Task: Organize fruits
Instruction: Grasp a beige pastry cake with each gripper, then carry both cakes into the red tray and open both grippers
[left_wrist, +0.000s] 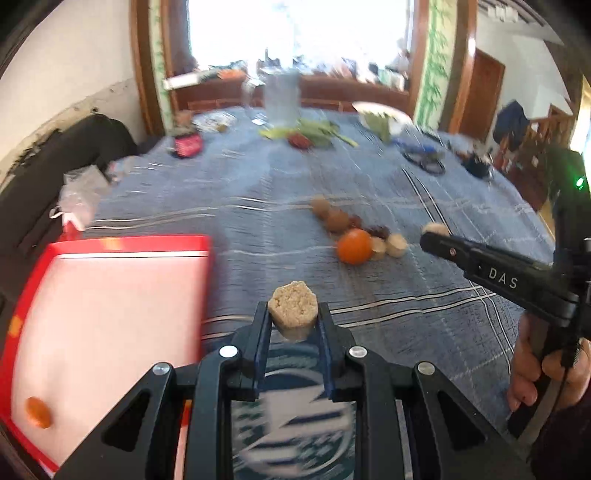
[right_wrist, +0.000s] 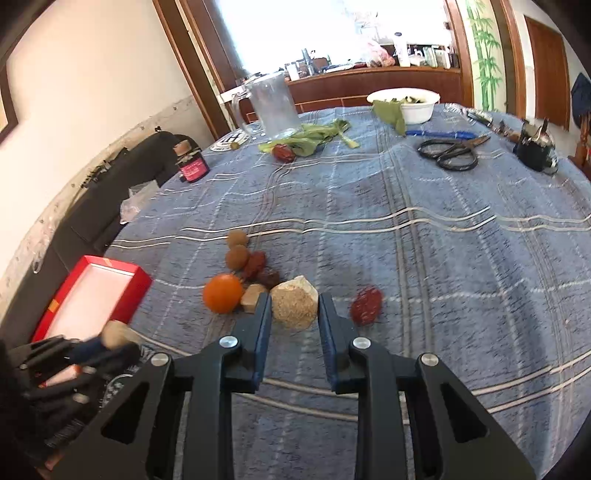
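Left wrist view: the left gripper (left_wrist: 293, 321) was clamped on a tan cake (left_wrist: 293, 308). The right gripper (right_wrist: 294, 314) likewise clamped another cake (right_wrist: 294, 303). Next, probably carrying both left to the red box (left_wrist: 110, 295).

A clear glass jug (right_wrist: 271, 105) stands at the far edge of the table (right_wrist: 443, 258). Right of the jug sit a white bowl (right_wrist: 413, 105) and black scissors (right_wrist: 452, 153); left of it stands a dark red jar (right_wrist: 192, 166).

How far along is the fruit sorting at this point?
Done: one small orange fruit lies in the red box. In hand: the left gripper and right gripper each clamp a beige chunk. Left: an orange, brown round fruits, red dates and a beige piece remain on the tablecloth.
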